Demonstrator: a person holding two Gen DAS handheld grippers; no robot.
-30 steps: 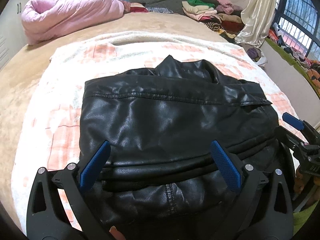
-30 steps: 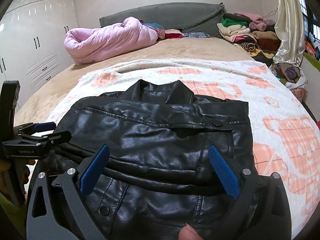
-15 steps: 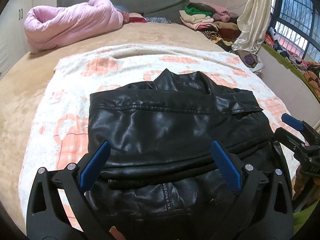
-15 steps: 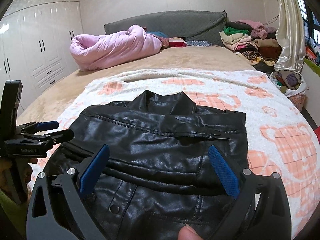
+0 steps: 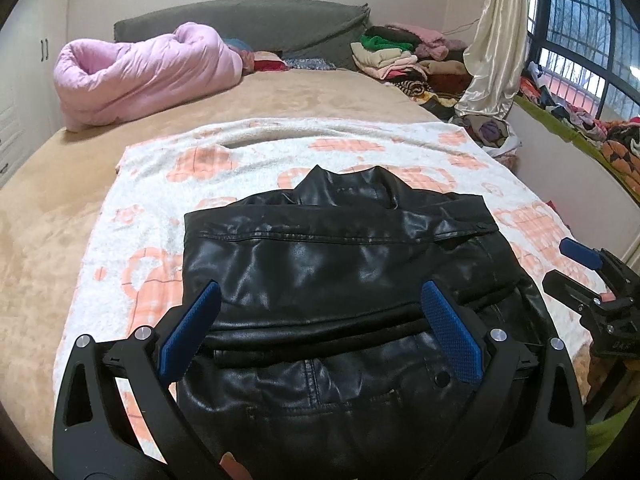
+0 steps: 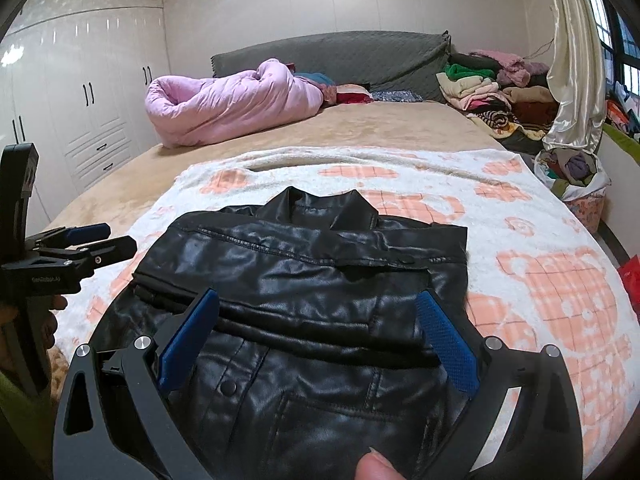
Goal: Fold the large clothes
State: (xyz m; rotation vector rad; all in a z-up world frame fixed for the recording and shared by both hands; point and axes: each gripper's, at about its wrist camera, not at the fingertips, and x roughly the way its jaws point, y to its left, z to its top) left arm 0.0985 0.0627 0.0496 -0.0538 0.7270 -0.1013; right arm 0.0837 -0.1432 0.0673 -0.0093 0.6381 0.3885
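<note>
On the blanket (image 5: 132, 216), the folded leather jacket (image 5: 340, 280) is looking heavy, slick; both tongs (image 5: 320, 332) (image 6: 316, 338) are gaping wide, empty; grip thick hem edges.

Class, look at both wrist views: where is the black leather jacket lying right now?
The black leather jacket lies folded on the white-and-orange blanket at the bed's near end, central in both views, collar toward the pink duvet.

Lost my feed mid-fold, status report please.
Left gripper open, right gripper open, both empty. Black leather jacket lies folded on the patterned blanket. Nothing in the way.
</note>
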